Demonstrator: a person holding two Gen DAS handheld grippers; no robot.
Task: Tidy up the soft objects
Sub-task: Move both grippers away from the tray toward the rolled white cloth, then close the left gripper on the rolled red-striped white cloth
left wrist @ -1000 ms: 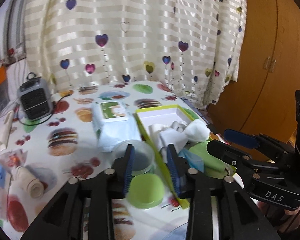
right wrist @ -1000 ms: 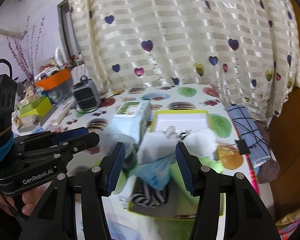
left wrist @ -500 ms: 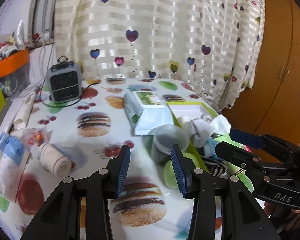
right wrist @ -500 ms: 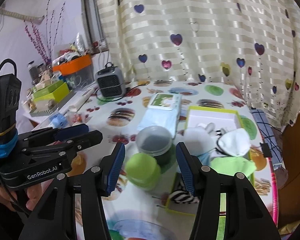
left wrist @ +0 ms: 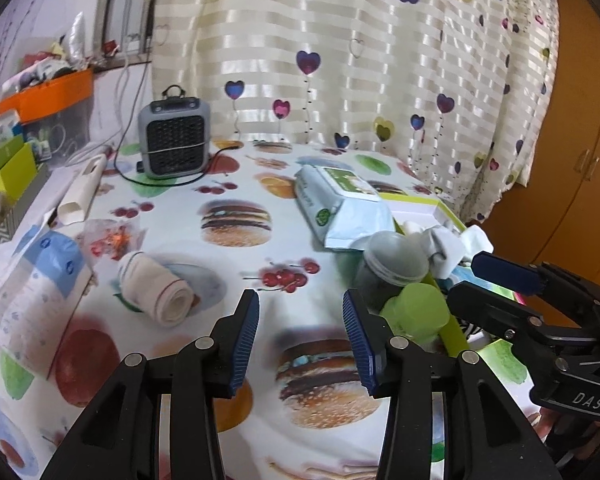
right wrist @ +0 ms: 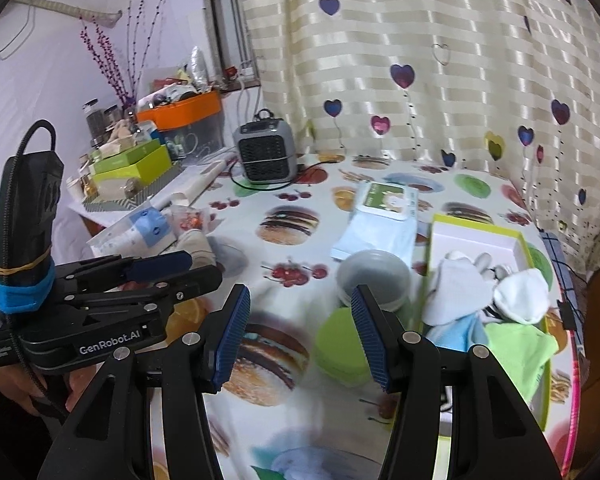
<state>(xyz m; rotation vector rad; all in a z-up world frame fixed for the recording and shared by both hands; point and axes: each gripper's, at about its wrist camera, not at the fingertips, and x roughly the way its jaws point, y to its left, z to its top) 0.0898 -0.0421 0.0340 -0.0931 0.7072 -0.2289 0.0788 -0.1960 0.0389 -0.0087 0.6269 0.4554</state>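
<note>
A rolled bandage point(left wrist: 156, 294) is seen lying on the desk point(left wrist: 236, 280), left of the left gripper point(left wrist: 300, 336), whose empty fingers are opening. In the right view, nothing is held by the open right gripper point(right wrist: 298, 334); socks point(right wrist: 488, 296) are shown piled in the box point(right wrist: 532, 248).

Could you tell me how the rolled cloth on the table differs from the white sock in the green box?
The rolled cloth is beige with a red stripe; the white sock is plain white. The cloth is tightly rolled and lies alone on the tablecloth; the sock is loosely bunched among other fabrics in the green box. Neither is gripped.
</note>
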